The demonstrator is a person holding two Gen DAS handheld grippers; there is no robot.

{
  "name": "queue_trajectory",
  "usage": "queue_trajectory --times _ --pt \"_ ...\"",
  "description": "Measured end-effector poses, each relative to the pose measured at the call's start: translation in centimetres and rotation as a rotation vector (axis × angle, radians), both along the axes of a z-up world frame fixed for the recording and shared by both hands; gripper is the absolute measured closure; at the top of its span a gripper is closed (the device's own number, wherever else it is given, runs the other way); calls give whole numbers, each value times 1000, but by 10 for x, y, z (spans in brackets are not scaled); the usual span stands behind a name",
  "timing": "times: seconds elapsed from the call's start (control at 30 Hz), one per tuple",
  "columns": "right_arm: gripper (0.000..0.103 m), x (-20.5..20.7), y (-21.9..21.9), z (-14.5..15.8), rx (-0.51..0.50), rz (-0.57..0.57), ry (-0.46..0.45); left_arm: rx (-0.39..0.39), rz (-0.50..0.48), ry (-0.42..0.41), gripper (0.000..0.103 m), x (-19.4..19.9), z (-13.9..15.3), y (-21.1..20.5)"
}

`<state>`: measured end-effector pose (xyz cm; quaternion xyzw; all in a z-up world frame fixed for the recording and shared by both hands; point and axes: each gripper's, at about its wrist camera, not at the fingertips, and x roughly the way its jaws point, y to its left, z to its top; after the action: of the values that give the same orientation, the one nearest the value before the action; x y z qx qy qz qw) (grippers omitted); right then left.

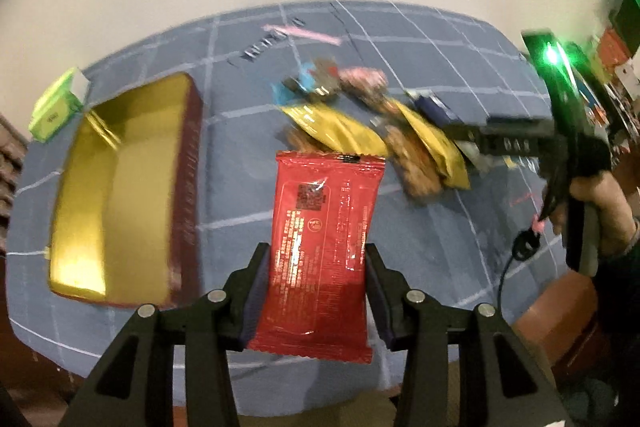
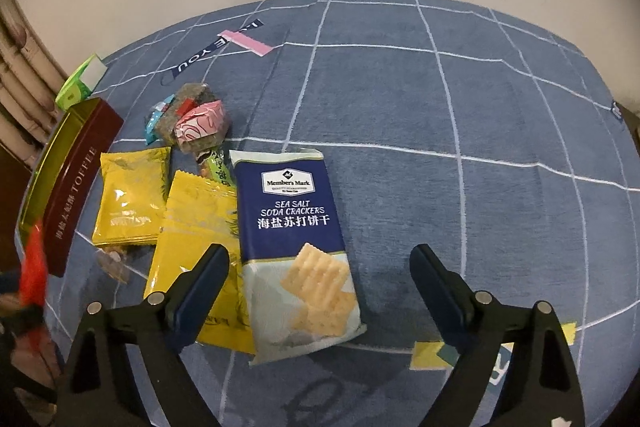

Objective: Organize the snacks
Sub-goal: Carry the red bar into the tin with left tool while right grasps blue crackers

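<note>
The left hand-held gripper [image 1: 316, 291] is closed on a red snack packet [image 1: 320, 247], its pads pressing the packet's two long edges near the lower half, so the packet hangs lifted above the blue checked surface [image 1: 420, 247]. Ahead and to the left of this hand-held gripper lies the open toffee tin [image 1: 120, 195], gold inside and seemingly empty, the likely place for the snacks. The right hand-held gripper [image 2: 320, 291] stands wide with nothing pressed between its pads, pointing down over the soda cracker pack [image 2: 296, 247], which lies flat on the surface between its fingers and nearer the left one. Just beside that finger, partly under it, is a yellow sachet [image 2: 200, 235]; a second yellow sachet [image 2: 132, 199] lies ahead to the left, and small wrapped sweets [image 2: 196, 123] sit farther ahead. The cracker pack is probably light, and its contents brittle, so a gentle grip across the short width at mid-length should suit; squeezing hard could crack the biscuits. The glossy film looks slippery. The red packet seems light and soft, its wrapper bending a little in the grip.
</note>
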<state>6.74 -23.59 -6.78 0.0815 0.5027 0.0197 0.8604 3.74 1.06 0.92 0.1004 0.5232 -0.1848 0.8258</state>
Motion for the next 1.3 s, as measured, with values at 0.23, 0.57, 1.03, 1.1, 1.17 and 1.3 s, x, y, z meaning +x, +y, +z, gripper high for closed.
queue_trajectory --times 0.23,0.57,1.03,1.1,1.17,1.3 --pt "18 3 -3 -2 48 -16 12 36 114 -69 57 35 20 55" --pt "26 7 -7 -6 119 -38 36 121 263 -49 57 75 -1 130" --pt "48 11 -5 -6 120 -42 57 168 321 17 57 93 -38 166" --pt "48 13 -5 -7 108 -40 59 168 320 21 57 93 -40 167" --pt "48 15 -6 -7 83 -43 61 172 321 23 57 94 -42 169" --pt "49 20 -6 -8 53 -39 64 172 329 29 57 95 -45 173"
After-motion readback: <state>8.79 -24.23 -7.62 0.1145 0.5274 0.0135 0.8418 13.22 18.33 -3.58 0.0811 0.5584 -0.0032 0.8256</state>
